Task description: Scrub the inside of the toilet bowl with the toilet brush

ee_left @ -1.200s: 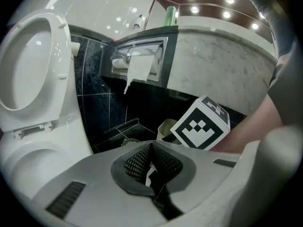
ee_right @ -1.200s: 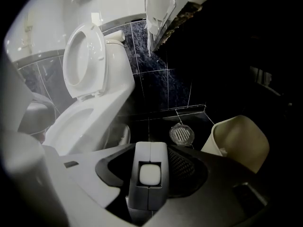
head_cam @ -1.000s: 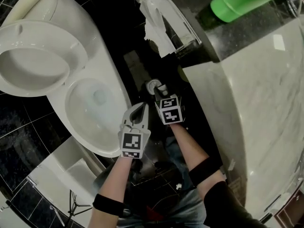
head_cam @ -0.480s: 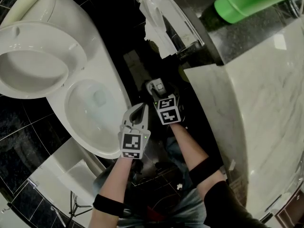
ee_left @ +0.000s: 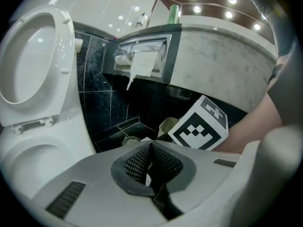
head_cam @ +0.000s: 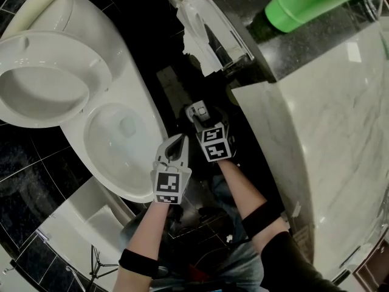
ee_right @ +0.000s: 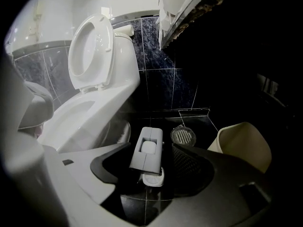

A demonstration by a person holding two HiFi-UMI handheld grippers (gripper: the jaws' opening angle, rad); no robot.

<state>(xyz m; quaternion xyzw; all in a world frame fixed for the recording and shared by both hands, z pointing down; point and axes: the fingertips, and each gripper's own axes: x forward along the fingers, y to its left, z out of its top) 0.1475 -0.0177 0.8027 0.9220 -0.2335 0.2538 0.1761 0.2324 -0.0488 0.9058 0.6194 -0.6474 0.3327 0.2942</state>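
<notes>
Dark tiled floor (ee_right: 158, 119), toilet brush handle (ee_right: 146, 154) between open right gripper (ee_right: 150, 146)

The right gripper (ee_right: 150, 146) has fingers (ee_right: 189, 164) faced in black, rough mesh padding. Between them, the brush handle (ee_right: 147, 151) is matt grey plastic. Just beyond them the floor drain (ee_right: 183, 136) is ribbed metal. To their right the bin (ee_right: 244, 145) is smooth cream plastic, and to their left the toilet bowl (ee_right: 85, 117) is glossy white ceramic.

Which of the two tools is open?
The right tool: its jaws stand apart around the grey brush handle. On the left tool they are shut together.
</notes>
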